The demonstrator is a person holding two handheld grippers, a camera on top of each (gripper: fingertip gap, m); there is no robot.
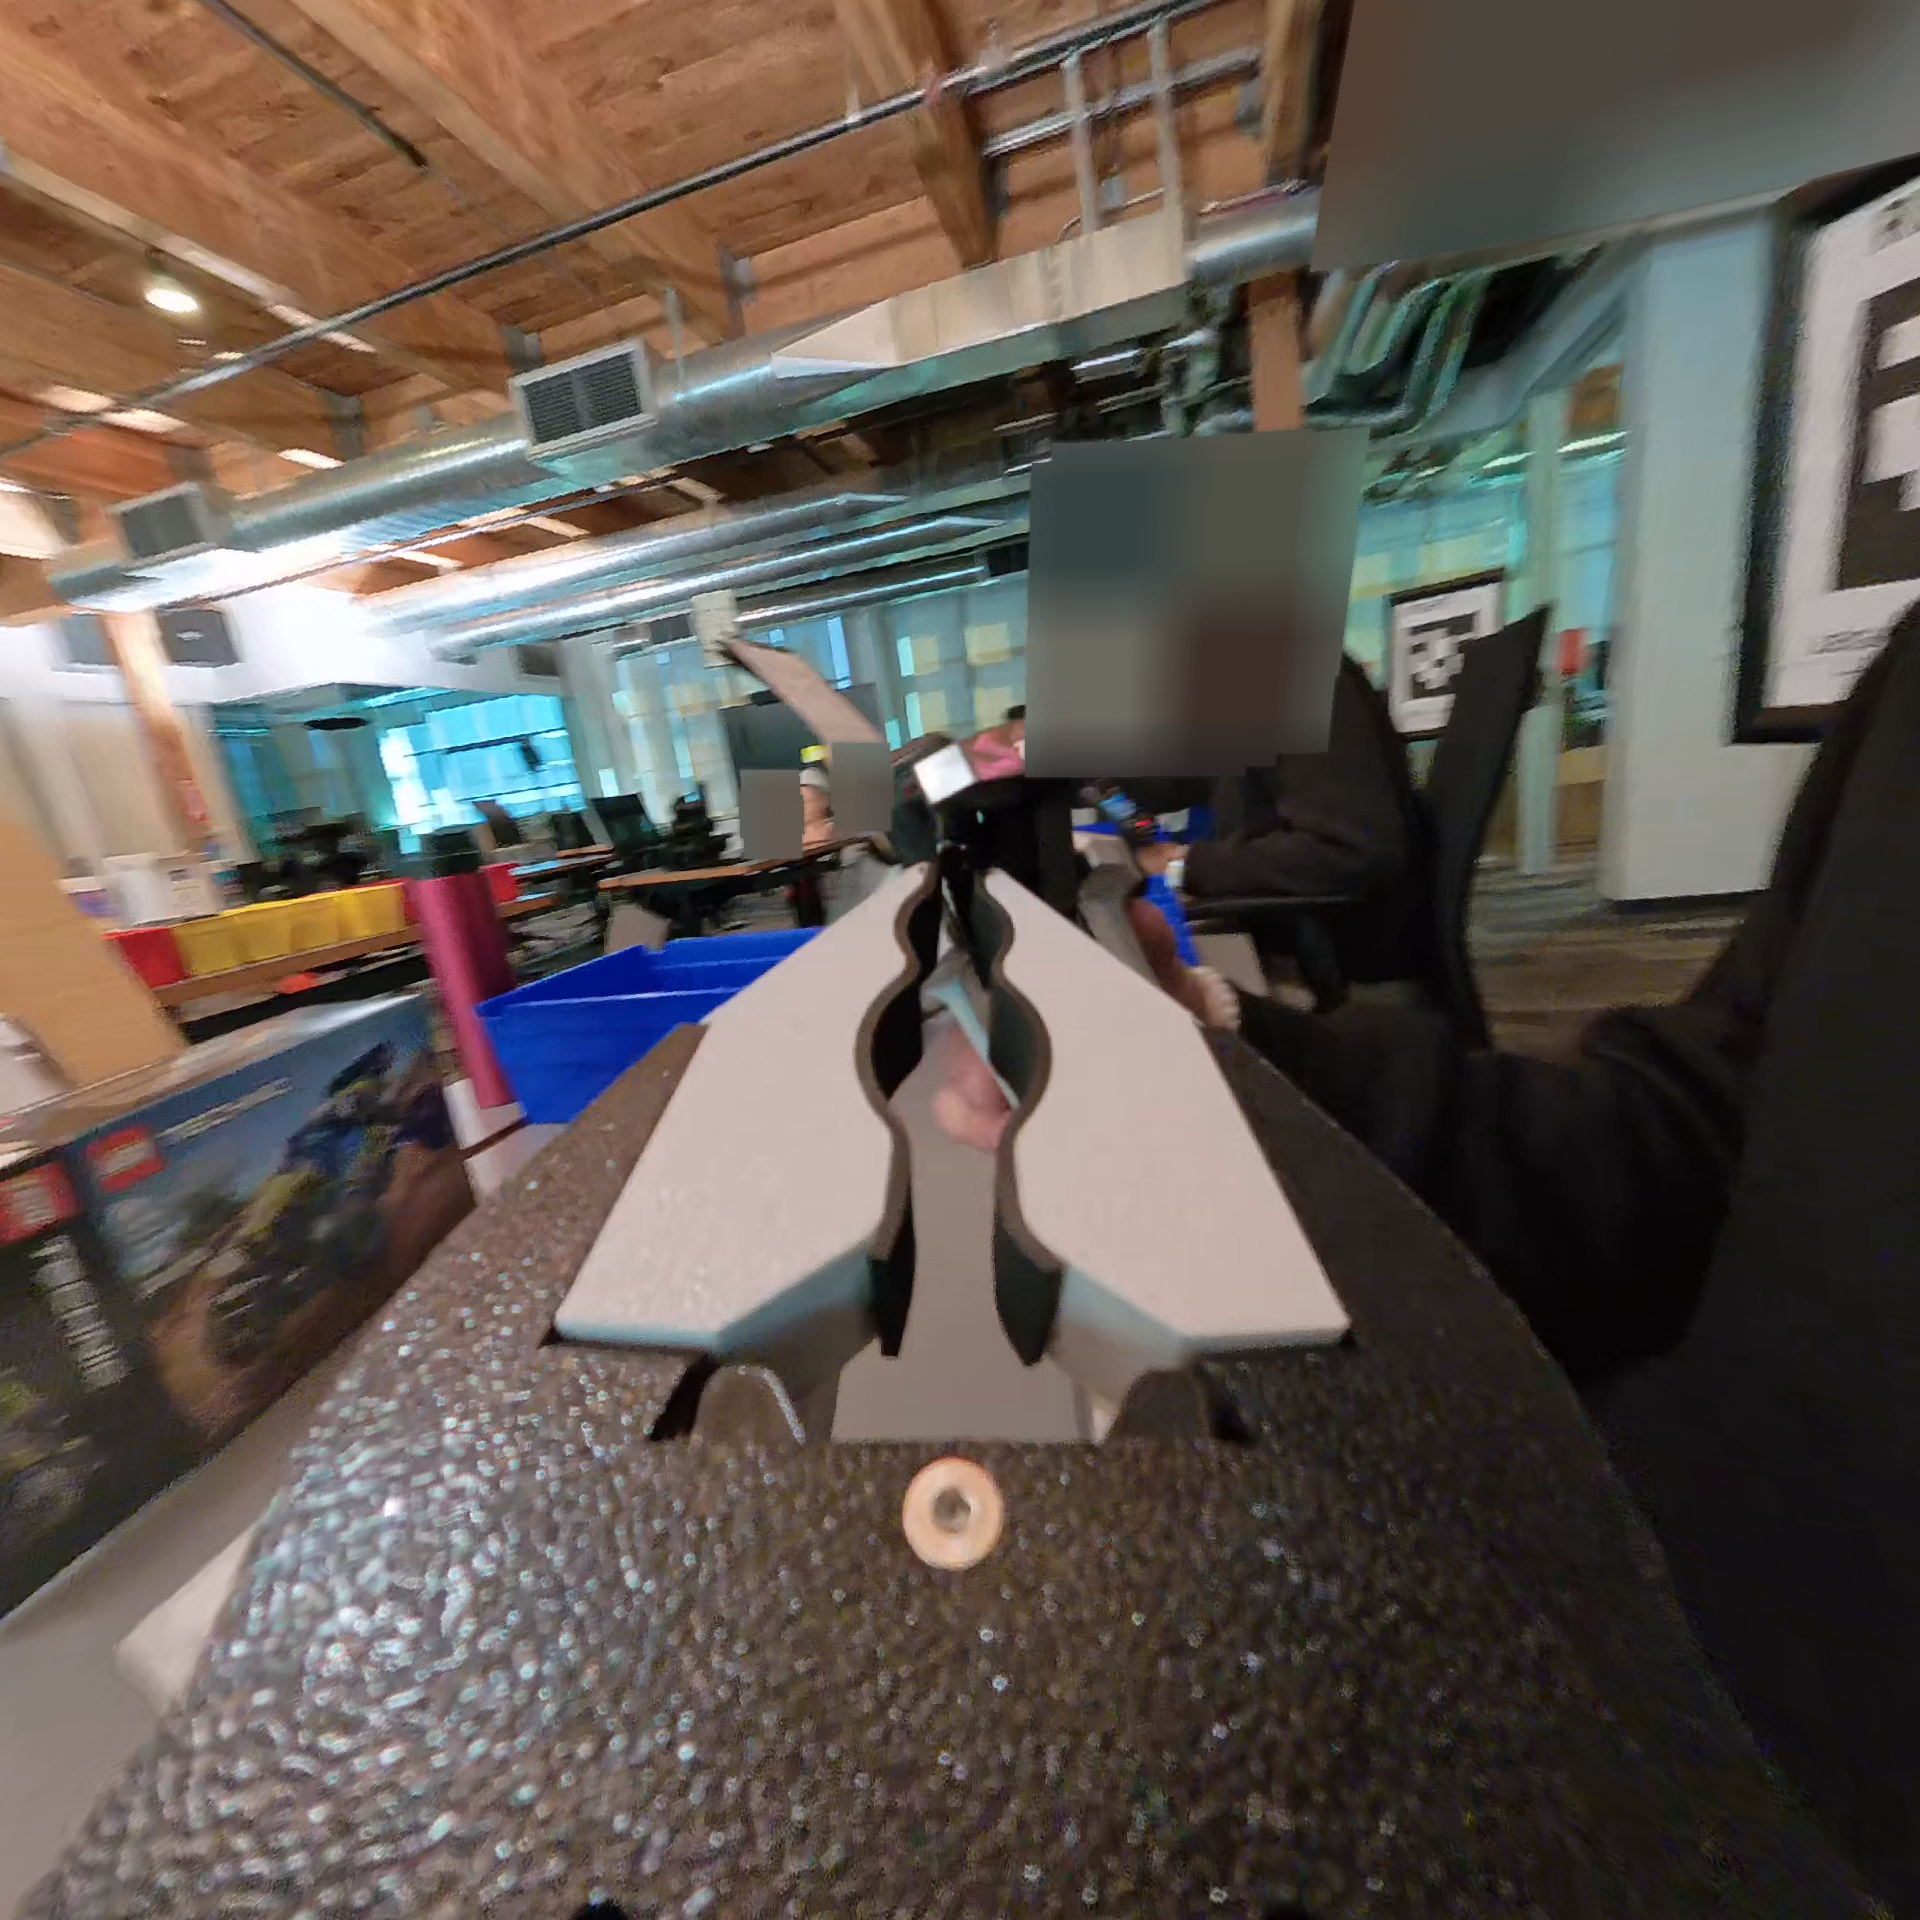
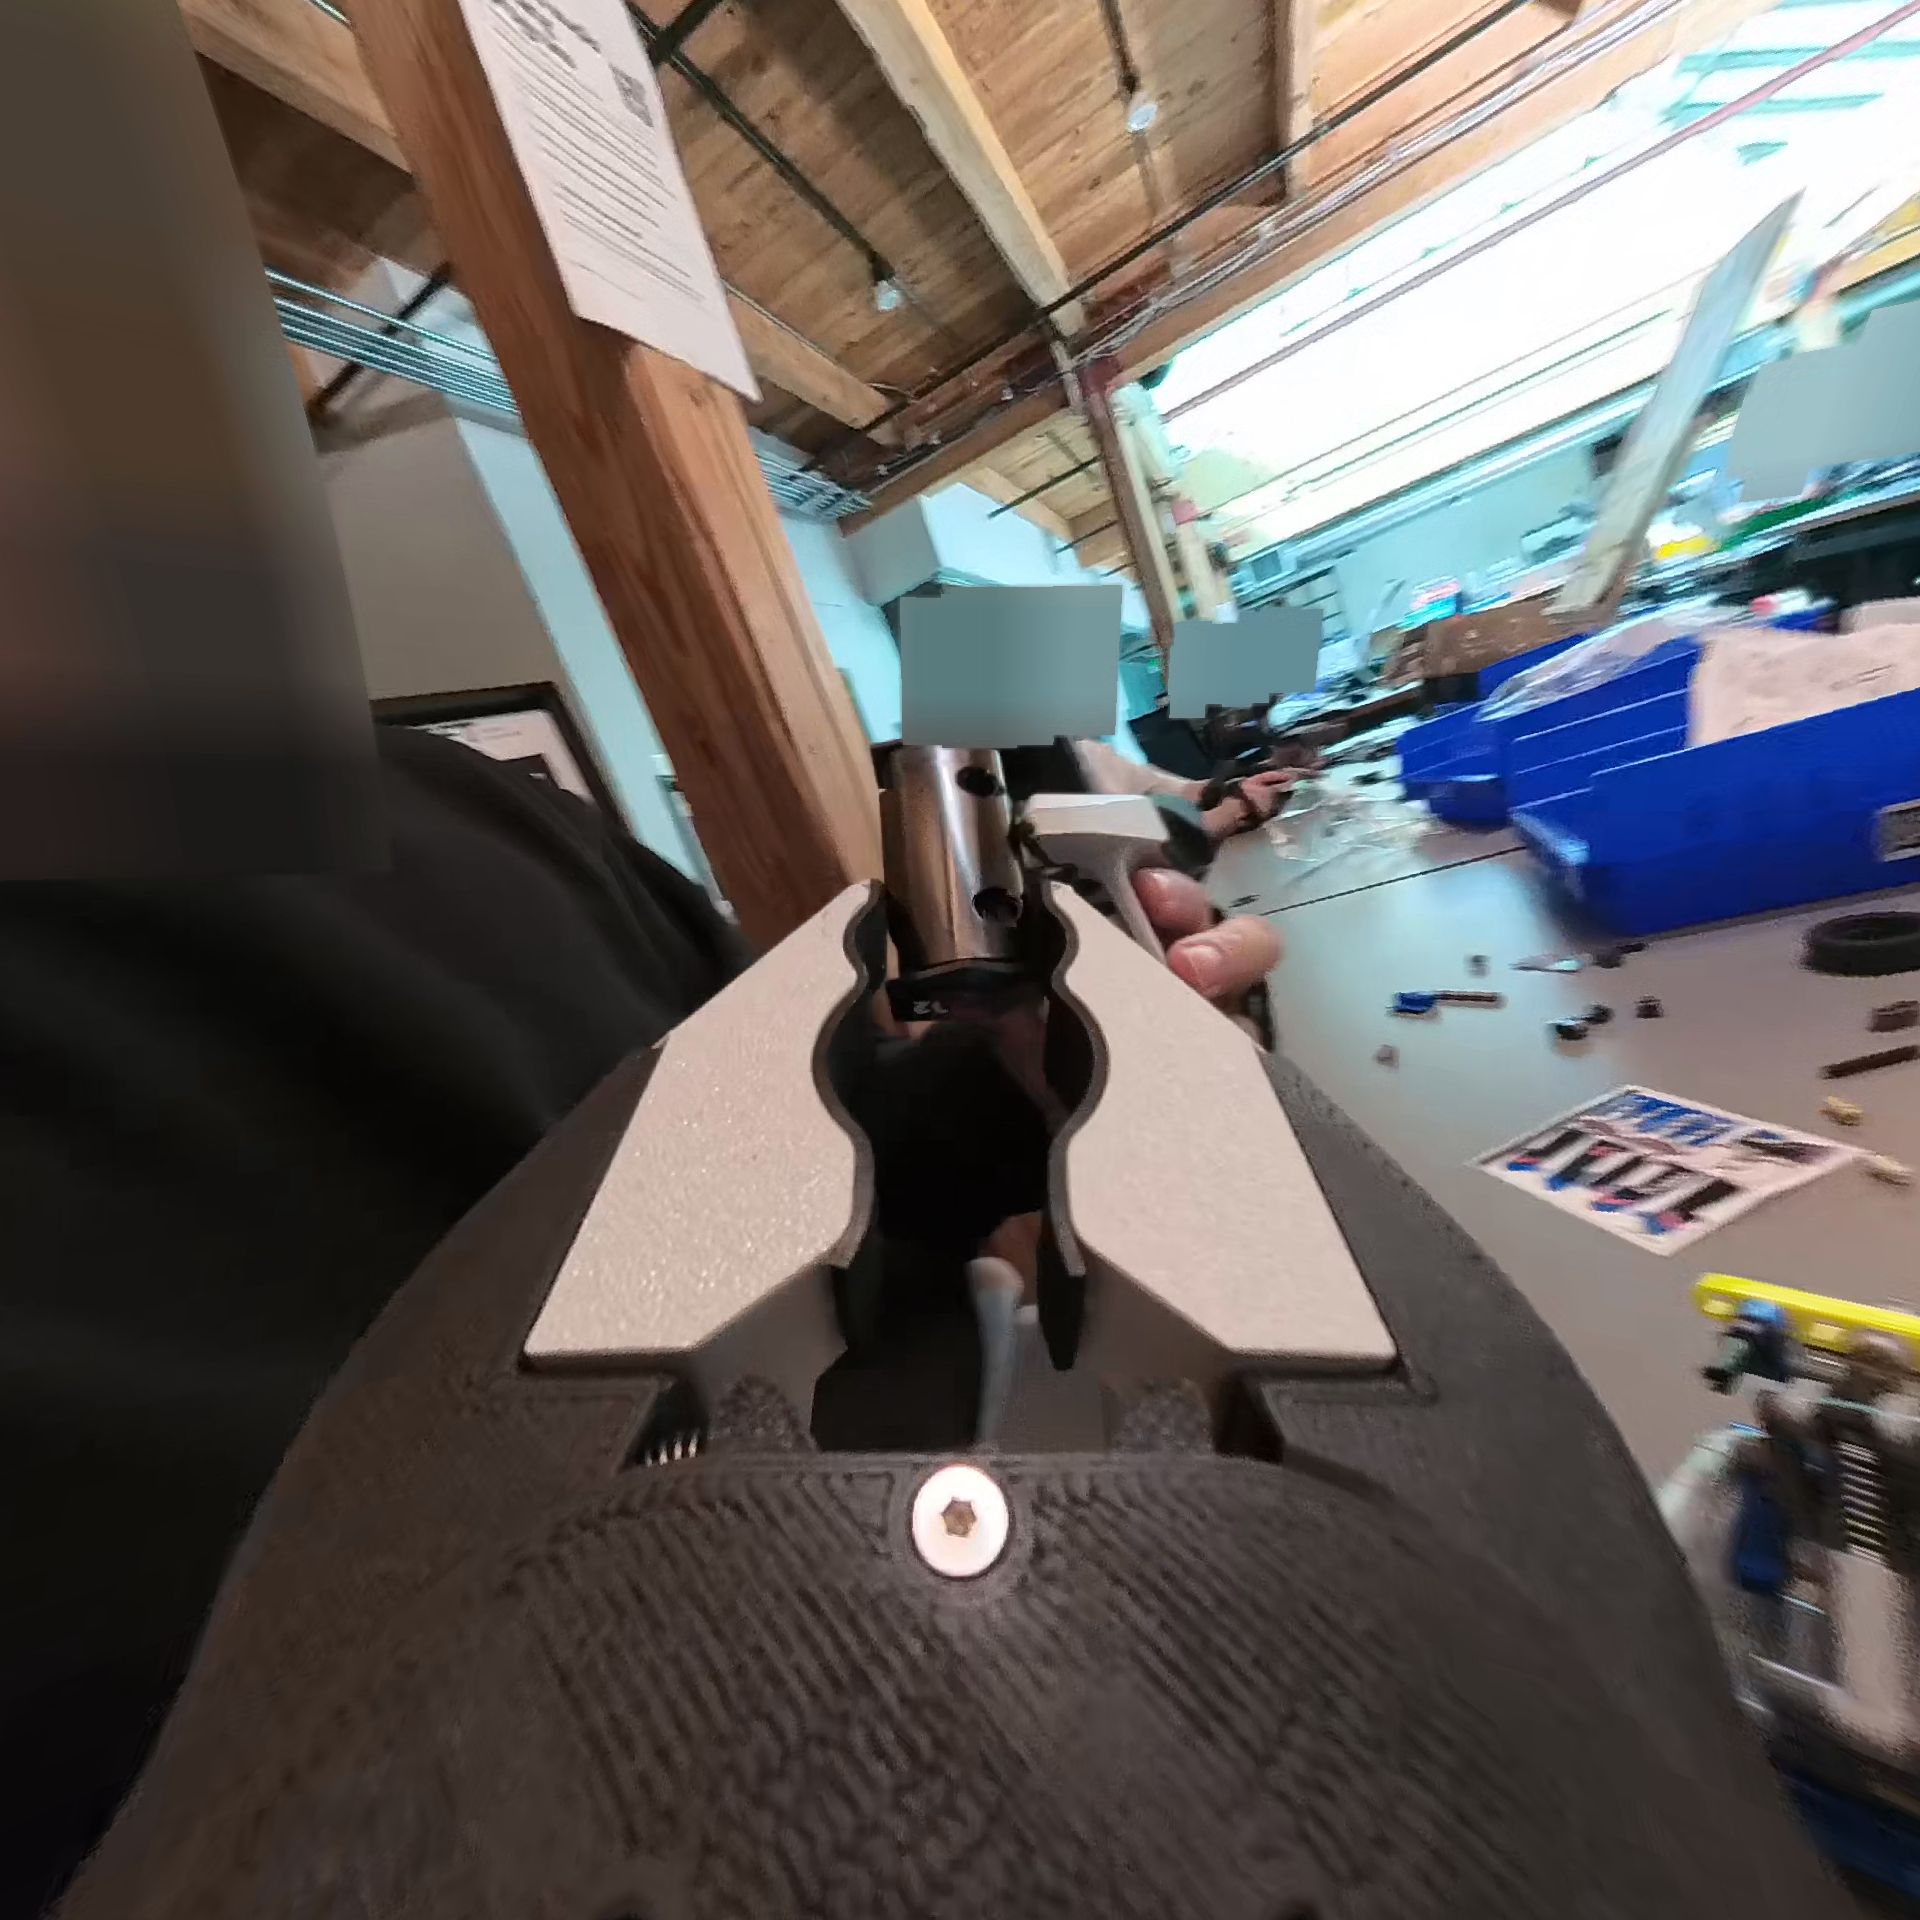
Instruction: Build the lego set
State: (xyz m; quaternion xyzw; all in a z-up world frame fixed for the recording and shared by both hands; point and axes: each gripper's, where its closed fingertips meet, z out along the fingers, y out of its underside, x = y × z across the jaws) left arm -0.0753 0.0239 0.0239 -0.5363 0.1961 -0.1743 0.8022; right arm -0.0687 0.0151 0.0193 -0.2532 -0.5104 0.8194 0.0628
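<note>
Both grippers point upward in front of a person in dark clothing. In the right wrist view my right gripper is shut on a shiny metal cylinder with two side holes. The cylinder stands up between the fingertips, and a black collar sits lower between the pads. The left gripper's grey finger and a hand are just to its right. In the left wrist view my left gripper is shut, with a thin black piece pinched at the tips. The right gripper's grey parts lie just beyond.
A grey table carries small loose parts, a printed sheet, a black tyre and blue bins. A wooden post rises at the left. The left wrist view shows a blue bin, printed boxes and a pink tube. Less than 4 cm separates the two grippers' tips.
</note>
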